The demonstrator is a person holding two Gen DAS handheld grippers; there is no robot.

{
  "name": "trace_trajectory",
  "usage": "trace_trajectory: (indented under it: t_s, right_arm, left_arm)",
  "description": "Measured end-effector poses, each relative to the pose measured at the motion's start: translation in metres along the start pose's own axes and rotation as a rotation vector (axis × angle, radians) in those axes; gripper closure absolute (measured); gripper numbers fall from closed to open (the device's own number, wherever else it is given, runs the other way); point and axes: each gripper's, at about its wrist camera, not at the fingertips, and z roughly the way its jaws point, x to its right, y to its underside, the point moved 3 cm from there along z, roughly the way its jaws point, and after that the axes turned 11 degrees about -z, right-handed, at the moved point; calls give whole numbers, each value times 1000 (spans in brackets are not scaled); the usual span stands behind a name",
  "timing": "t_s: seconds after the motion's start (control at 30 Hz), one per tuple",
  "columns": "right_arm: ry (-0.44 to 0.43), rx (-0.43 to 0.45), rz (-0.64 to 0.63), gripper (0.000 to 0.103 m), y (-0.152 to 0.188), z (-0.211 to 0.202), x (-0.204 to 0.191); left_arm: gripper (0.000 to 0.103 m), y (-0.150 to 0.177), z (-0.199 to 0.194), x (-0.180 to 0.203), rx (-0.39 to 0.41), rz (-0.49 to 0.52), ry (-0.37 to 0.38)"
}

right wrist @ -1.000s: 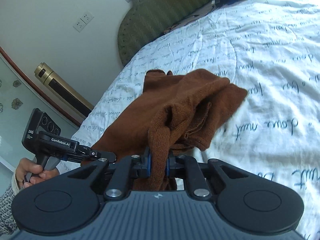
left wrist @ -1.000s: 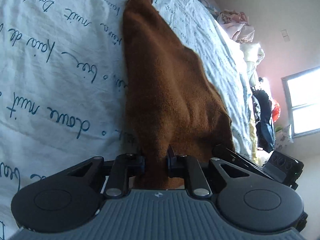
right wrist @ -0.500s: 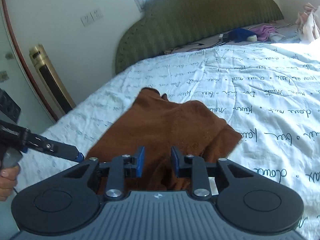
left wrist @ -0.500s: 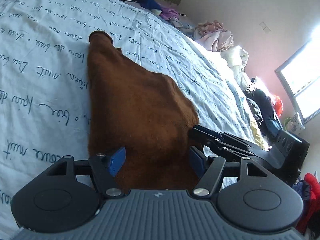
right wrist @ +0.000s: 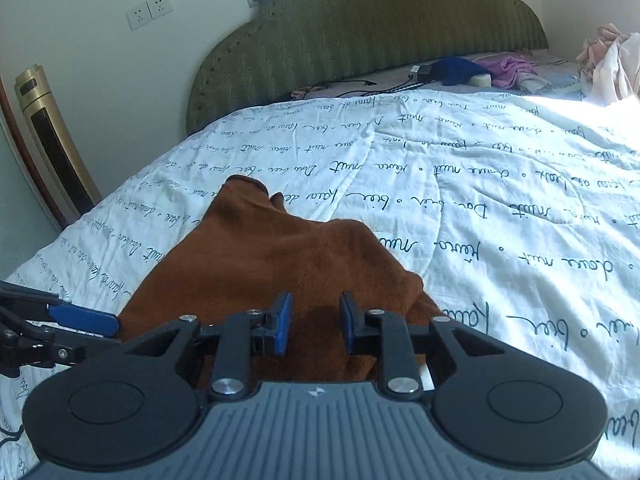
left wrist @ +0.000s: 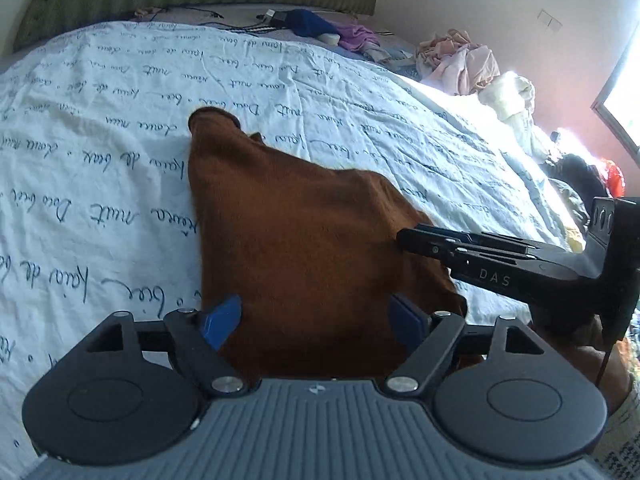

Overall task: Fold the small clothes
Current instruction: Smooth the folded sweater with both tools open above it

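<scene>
The brown garment (left wrist: 304, 240) lies folded over on the bedspread (left wrist: 100, 184) (apparently one fold made), left gripper (left wrist: 316, 320) opening wide and empty, right gripper (right wrist: 314, 322) narrowly parted and empty, further folds likely remaining.

A second ago both grippers pinched the brown knitted garment (left wrist: 304, 240); now it lies released on the bed. The left gripper (left wrist: 316, 318) has let go, its jaws opening wide. The right gripper (right wrist: 314, 322) stands slightly parted, clear of the cloth.
</scene>
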Motion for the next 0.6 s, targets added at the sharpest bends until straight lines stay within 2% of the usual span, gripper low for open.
trace_trajectory:
  t_s: [0.13, 0.2, 0.27, 0.5, 0.6]
  right_arm:
    - [57, -63, 5, 80, 6, 28, 17]
    - [58, -48, 36, 80, 13, 31, 26]
    - [58, -43, 44, 80, 14, 30, 31]
    - [64, -2, 64, 77, 8, -2, 15]
    - [22, 24, 60, 76, 14, -19, -2]
  left_arm:
    - [20, -11, 26, -2, -13, 1, -31]
    - [19, -11, 36, -2, -10, 24, -55]
    - [9, -9, 42, -1, -3, 42, -67]
    - [3, -5, 39, -6, 0, 23, -88]
    - [2, -1, 33, -7, -5, 15, -80]
